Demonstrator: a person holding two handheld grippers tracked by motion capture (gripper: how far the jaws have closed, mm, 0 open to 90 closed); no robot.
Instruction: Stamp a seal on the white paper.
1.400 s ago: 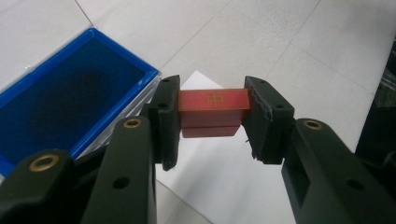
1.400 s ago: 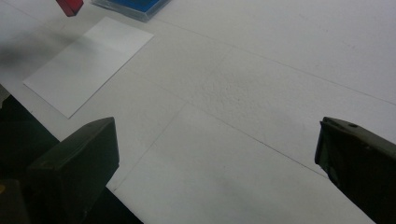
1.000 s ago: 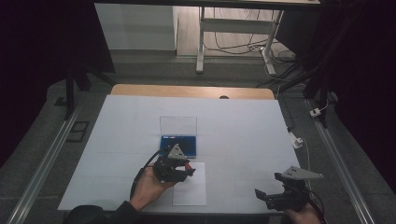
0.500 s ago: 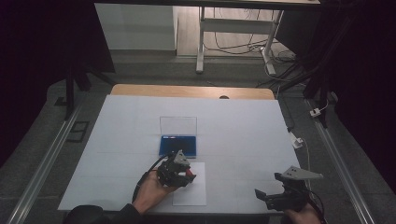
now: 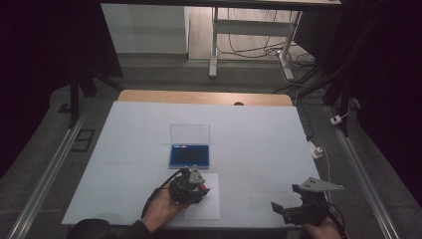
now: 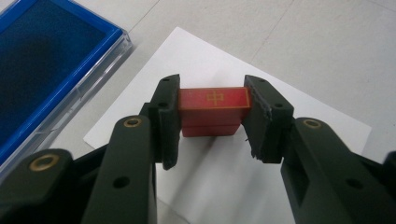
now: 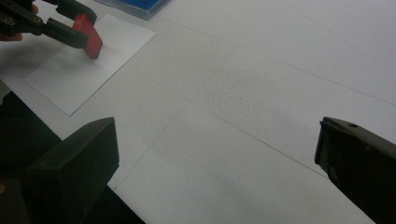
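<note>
Since a second ago the left gripper [image 5: 199, 185] has drawn back from the blue case [image 5: 189, 156] toward the table's [image 5: 249, 129] near edge, over the white sheet [image 6: 289, 112]. Its jaws pinch a red block [image 6: 213, 111], a rectangular stamp-like piece with a gold-lined top face and gold mark. The right gripper [image 7: 217, 163] stays spread at the near right.

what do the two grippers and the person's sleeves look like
Both grippers are black, each with two broad, blocky jaws. The left gripper has brass-coloured rivets on its jaw arms and dark flat pads, one chipped at its edge; a black cable trails from it. Each carries a grey three-cornered plate, plainest on the right gripper. The left sleeve is dark.
</note>
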